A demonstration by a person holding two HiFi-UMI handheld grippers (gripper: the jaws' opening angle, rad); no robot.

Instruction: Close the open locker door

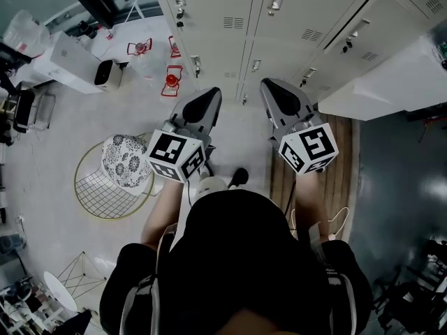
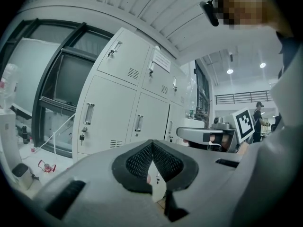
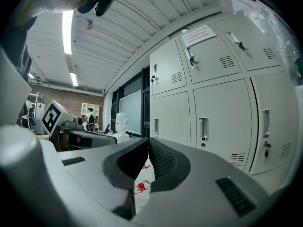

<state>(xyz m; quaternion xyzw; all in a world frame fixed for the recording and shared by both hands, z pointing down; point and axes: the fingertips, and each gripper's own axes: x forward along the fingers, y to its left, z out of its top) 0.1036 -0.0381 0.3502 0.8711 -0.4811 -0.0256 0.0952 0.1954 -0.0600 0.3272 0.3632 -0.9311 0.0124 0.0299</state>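
Observation:
A bank of pale grey lockers [image 1: 230,19] stands straight ahead of me, and every door I can make out lies flush with its frame. The left gripper [image 1: 208,95] points level at the lockers, a short way off; in the left gripper view its jaws [image 2: 152,144] meet at the tips with nothing between them. Beside it the right gripper [image 1: 271,86] points the same way, jaws [image 3: 148,143] likewise shut and empty. Locker doors with upright handles [image 3: 203,128] fill the right gripper view. A key hangs from one lock [image 2: 81,137].
A pale slab [image 1: 391,82] juts out at the right of the lockers; I cannot tell what it is. A wire stool with a patterned cushion [image 1: 126,160] stands at my left. Red items [image 1: 171,79] lie on the floor by the lockers' foot, near a white appliance [image 1: 70,61].

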